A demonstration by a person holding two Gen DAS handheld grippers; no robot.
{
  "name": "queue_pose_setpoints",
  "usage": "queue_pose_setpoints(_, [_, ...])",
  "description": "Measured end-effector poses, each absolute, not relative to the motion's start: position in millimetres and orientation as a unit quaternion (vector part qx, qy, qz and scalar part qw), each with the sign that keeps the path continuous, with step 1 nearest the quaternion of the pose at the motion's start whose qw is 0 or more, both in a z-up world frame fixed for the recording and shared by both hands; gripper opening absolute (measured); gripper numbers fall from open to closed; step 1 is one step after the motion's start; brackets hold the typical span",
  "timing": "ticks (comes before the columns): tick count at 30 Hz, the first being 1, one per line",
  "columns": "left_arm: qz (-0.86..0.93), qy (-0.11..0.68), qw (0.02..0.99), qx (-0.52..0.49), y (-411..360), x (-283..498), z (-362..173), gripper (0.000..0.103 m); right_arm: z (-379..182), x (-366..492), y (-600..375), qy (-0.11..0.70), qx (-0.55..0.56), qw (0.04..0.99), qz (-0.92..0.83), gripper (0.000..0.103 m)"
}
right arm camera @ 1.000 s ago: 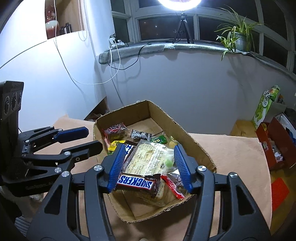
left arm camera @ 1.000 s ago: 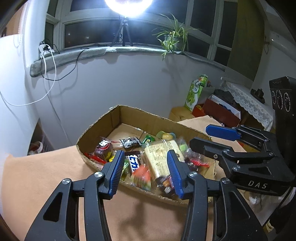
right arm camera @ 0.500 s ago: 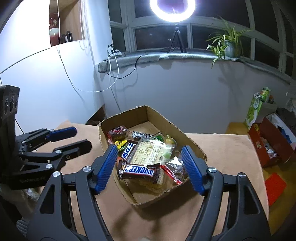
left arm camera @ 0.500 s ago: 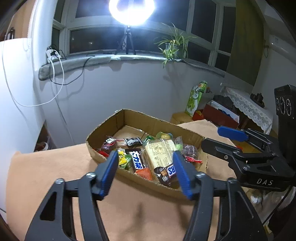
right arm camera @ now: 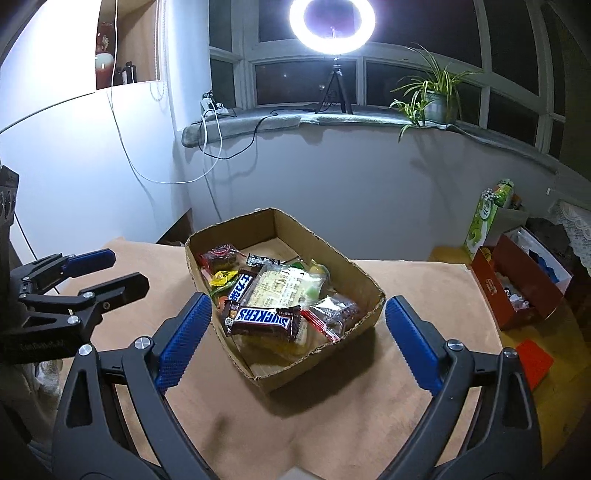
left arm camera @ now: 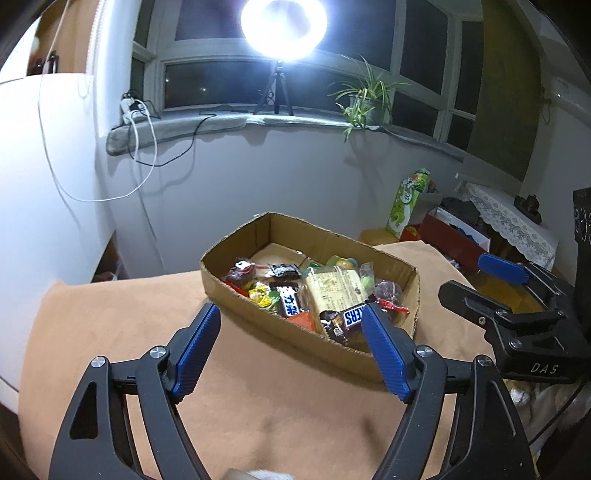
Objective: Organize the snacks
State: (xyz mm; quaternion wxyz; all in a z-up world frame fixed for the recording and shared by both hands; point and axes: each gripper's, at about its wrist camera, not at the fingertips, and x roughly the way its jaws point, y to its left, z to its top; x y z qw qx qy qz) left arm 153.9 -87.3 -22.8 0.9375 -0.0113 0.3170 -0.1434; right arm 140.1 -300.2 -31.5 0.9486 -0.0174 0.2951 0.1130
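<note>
A shallow cardboard box (left arm camera: 255,315) (right arm camera: 347,264) sits on the tan tablecloth and holds several wrapped snacks. A Snickers bar (right arm camera: 263,317) (left arm camera: 352,315) lies on top near the front, over a pale yellow packet (right arm camera: 284,284) (left arm camera: 334,290). My left gripper (left arm camera: 291,317) hangs short of the box's near wall, its jaws opening, nothing between them. My right gripper (right arm camera: 298,308) is back from the box's near corner, its jaws also opening and empty. Each gripper shows in the other's view: the right one (left arm camera: 476,280) and the left one (right arm camera: 125,269).
The tan cloth (right arm camera: 424,288) covers the table, whose far edge faces a grey wall. On the floor to the right stand a red box (right arm camera: 517,295) and a green carton (right arm camera: 484,218). A ring light (right arm camera: 332,22) and a potted plant (right arm camera: 436,96) are on the windowsill.
Both grippers have drawn back from the box and spread their jaws wider. The snacks stay in the box.
</note>
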Motion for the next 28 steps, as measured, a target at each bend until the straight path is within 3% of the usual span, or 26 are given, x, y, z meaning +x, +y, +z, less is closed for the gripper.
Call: queue_pose_setpoints(28, [-0.134, 0.304, 0.943, -0.002, -90, 140, -13, 0.079, -29, 134, -303, 0.294, -0.019, 0.949, 0.109, 0.097])
